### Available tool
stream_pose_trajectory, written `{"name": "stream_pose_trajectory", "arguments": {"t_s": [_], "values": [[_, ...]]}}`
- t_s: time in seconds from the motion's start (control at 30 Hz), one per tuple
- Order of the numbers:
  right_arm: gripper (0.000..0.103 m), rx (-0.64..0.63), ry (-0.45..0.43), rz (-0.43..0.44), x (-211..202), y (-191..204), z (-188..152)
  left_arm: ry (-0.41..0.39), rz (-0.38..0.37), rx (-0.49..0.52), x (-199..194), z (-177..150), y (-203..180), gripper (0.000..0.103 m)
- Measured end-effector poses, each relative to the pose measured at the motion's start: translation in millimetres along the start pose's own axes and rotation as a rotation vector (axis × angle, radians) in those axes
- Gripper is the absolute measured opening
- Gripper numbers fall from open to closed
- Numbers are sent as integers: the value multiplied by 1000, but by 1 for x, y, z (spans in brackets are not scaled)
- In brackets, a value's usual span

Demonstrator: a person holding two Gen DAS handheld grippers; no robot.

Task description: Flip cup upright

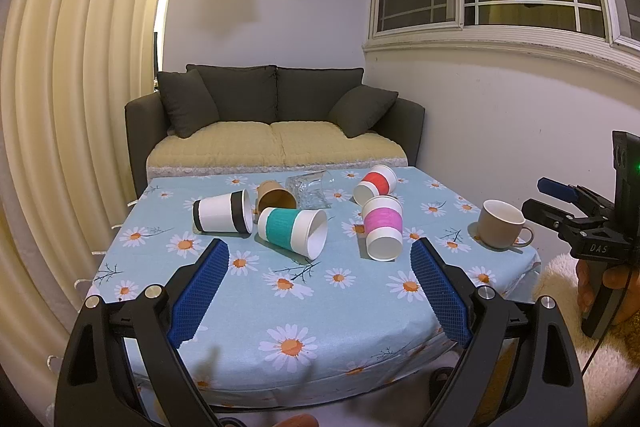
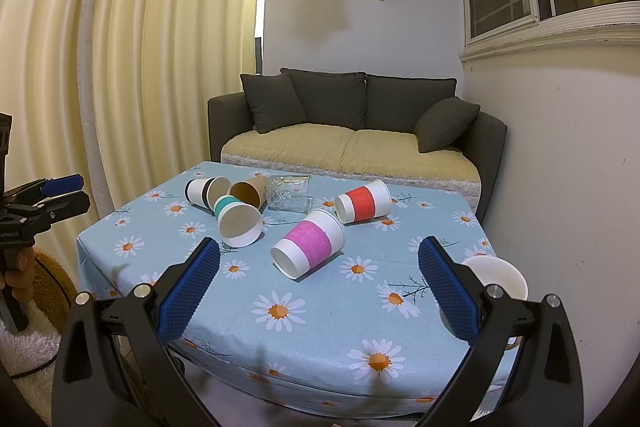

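Several paper cups lie on their sides on the flowered table (image 1: 320,307): black-banded (image 1: 222,213), brown (image 1: 276,195), teal (image 1: 292,231), pink (image 1: 383,233) and red (image 1: 375,183). A clear glass (image 1: 308,189) also lies on its side. A beige mug (image 1: 502,223) stands upright at the right edge. My left gripper (image 1: 320,261) is open and empty, above the near table, short of the teal cup. My right gripper (image 2: 319,259) is open and empty, near the pink cup (image 2: 310,243); the teal cup (image 2: 239,221) is to its left and the mug (image 2: 496,277) sits behind its right finger.
A dark sofa (image 1: 276,123) stands behind the table, a wall and window (image 1: 500,7) to the right, cream curtains (image 1: 60,107) to the left. The right gripper shows in the left wrist view (image 1: 560,205), off the table's right edge. A fluffy rug (image 1: 600,367) lies below.
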State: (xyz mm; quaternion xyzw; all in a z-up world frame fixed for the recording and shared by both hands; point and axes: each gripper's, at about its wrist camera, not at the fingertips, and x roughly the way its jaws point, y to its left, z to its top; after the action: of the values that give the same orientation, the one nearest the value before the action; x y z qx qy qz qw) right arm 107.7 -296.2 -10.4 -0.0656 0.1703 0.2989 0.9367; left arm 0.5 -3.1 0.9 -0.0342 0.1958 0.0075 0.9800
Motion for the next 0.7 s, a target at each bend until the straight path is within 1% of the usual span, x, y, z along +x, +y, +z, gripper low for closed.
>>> {"name": "stream_pose_trajectory", "arguments": {"t_s": [0.57, 0.7], "values": [[98, 10, -5, 2, -3, -1, -1, 2, -1, -3, 1, -1, 1, 90], [98, 21, 7, 8, -2, -4, 2, 9, -3, -1, 1, -1, 1, 90]]}}
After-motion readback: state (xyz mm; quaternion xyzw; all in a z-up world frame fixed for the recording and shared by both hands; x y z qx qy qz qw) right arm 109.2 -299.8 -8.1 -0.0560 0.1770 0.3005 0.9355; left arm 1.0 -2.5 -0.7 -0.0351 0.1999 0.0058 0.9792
